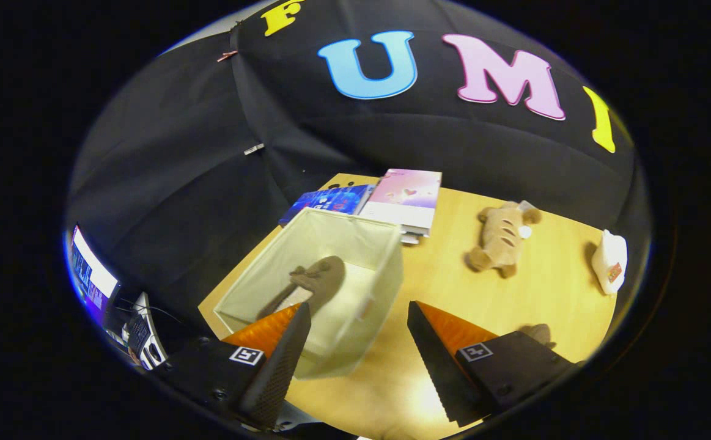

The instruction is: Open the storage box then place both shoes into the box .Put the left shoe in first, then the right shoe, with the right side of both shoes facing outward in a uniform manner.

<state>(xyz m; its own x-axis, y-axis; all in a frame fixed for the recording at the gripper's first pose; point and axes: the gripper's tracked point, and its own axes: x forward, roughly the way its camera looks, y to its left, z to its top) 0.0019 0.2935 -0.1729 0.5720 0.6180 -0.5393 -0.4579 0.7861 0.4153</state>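
Observation:
The beige fabric storage box (pixel 372 272) stands open on the wooden table, just ahead of my left finger. One brown shoe (pixel 318 278) lies inside it, leaning against the box's far-left part. A second brown item (pixel 538 333), likely the other shoe, peeks out from behind my right finger; most of it is hidden. My gripper (pixel 358 307) hovers above the table with its fingers wide apart and nothing between them. The left fingertip overlaps the box's near corner in the view.
Two books (pixel 407 198) lie at the table's far edge behind the box. A brown plush toy (pixel 502 238) rests beyond the right finger, and a white bottle (pixel 609 263) stands further right. A monitor (pixel 89 275) glows off the table to the left.

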